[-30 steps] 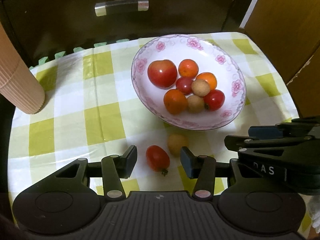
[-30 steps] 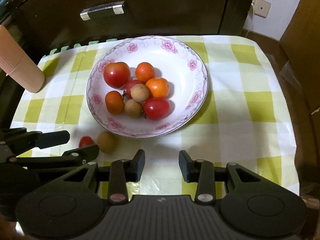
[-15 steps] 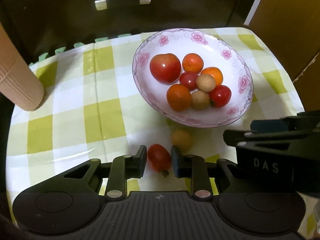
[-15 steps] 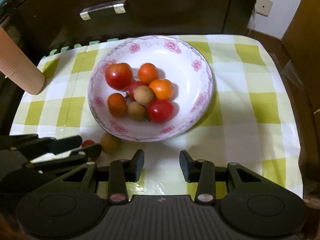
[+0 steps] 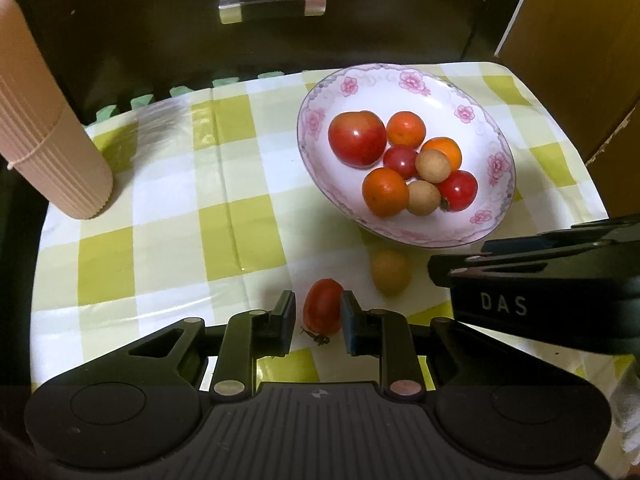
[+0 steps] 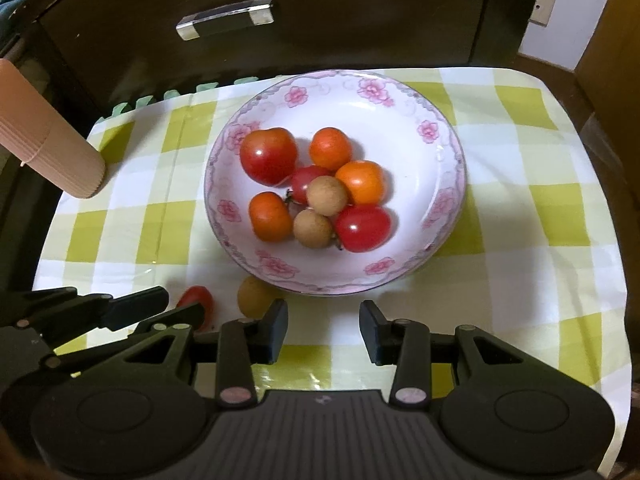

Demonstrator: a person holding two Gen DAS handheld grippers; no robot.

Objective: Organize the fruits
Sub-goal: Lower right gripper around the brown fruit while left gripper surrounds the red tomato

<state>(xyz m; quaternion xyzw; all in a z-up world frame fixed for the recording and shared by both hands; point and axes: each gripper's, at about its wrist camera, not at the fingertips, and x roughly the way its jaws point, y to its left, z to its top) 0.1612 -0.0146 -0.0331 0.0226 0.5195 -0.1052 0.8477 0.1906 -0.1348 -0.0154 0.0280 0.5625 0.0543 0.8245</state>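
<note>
A: What is in the plate (image 6: 444,184)?

B: Seven fruits, bunched left of its middle: one large red tomato (image 6: 269,155), three orange fruits (image 6: 330,148), two small red tomatoes (image 6: 362,227) and two tan longans (image 6: 327,195), one resting partly on its neighbours. The plate is white with pink flowers round the rim and sits toward the far edge of the checked tablecloth (image 6: 520,216).

A: Anything outside it?

B: Two fruits lie on the cloth near its front edge. A small red tomato (image 5: 323,306) sits between the fingers of the left gripper (image 5: 317,312). The right finger is touching it; on the left side a thin gap shows, so the jaws are nearly closed on it and I cannot tell whether it is clamped. A loose longan (image 5: 390,272) lies just beside it, close to the plate's near rim.

A: The other gripper?

B: The right gripper (image 6: 323,330) hangs over bare cloth in front of the plate, jaws apart, holding nothing.

A: Other containers?

B: A ribbed pink cylinder (image 5: 48,136) leans at the cloth's far left corner; its contents cannot be seen. Behind is a dark drawer front with a handle (image 5: 272,6).
</note>
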